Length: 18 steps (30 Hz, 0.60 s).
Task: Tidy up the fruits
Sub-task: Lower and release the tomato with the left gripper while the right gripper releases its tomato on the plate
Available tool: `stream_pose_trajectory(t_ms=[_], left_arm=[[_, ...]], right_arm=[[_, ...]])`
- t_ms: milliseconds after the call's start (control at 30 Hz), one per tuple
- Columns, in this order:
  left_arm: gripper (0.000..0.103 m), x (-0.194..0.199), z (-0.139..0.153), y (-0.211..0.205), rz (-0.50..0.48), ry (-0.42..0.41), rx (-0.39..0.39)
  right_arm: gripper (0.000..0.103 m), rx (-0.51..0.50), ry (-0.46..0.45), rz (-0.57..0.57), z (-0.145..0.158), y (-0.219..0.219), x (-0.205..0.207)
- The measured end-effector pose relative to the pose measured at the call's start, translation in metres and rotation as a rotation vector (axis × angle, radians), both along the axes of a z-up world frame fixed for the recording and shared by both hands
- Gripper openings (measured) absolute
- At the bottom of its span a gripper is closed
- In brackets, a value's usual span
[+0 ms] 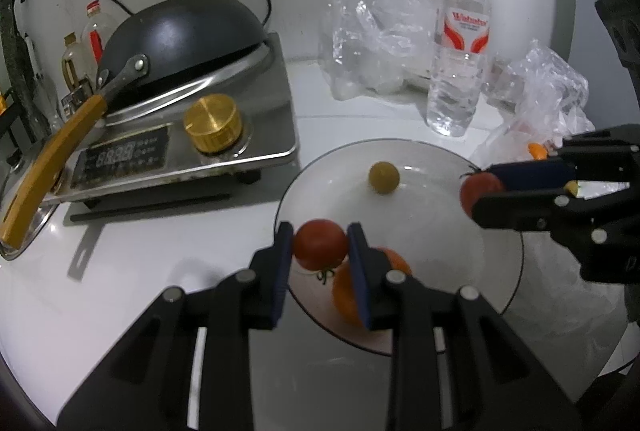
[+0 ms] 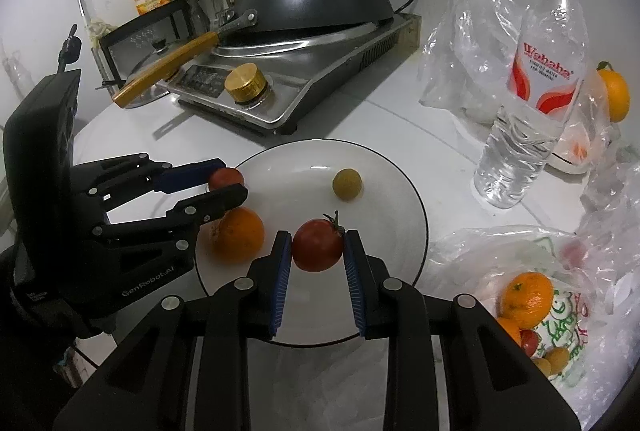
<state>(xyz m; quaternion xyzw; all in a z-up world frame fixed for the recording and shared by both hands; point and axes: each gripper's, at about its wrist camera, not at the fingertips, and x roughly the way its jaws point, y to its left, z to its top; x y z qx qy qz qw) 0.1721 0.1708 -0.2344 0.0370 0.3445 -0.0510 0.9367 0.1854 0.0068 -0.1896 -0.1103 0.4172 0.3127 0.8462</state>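
At far left on the white counter [image 2: 360,119] sat a cooker [image 2: 280,87] with a brass knob [image 2: 244,82], and a dark wok [image 2: 312,1] lay upside down on it, its wooden handle [image 2: 168,69] pointing left. Right of that, over the left edge of the plate [image 2: 400,183], the left gripper [image 2: 228,187] was clamped on a tomato [image 2: 225,178] — its blue pads pressed both sides, as the left wrist view also showed. Just below it, an orange [image 2: 239,235] rested on the plate. Toward the plate's middle lay a small yellow-green fruit [image 2: 347,183], apart from the rest. Nearer the camera, the right gripper [image 2: 318,251] gripped a second tomato [image 2: 318,245] — stem tilted up and to the right — above the plate's near side. Whether either tomato touched the plate could not be told. Further right stood a water bottle [image 2: 532,79], upright, with crumpled clear bags [image 2: 468,51] behind it. At far right, an orange [image 2: 616,95] sat behind the bottle, and an open bag [image 2: 560,311] near the lower corner held more oranges [image 2: 528,299] and small fruit.
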Motion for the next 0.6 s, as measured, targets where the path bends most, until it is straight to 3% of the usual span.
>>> stream_pose_trajectory(t_ms=[600], left_arm=[[0.030,0.013,-0.002,0.006,-0.016,0.011,-0.060]], right_arm=[[0.029,-0.026,0.025,-0.003,-0.011,0.013,0.013]])
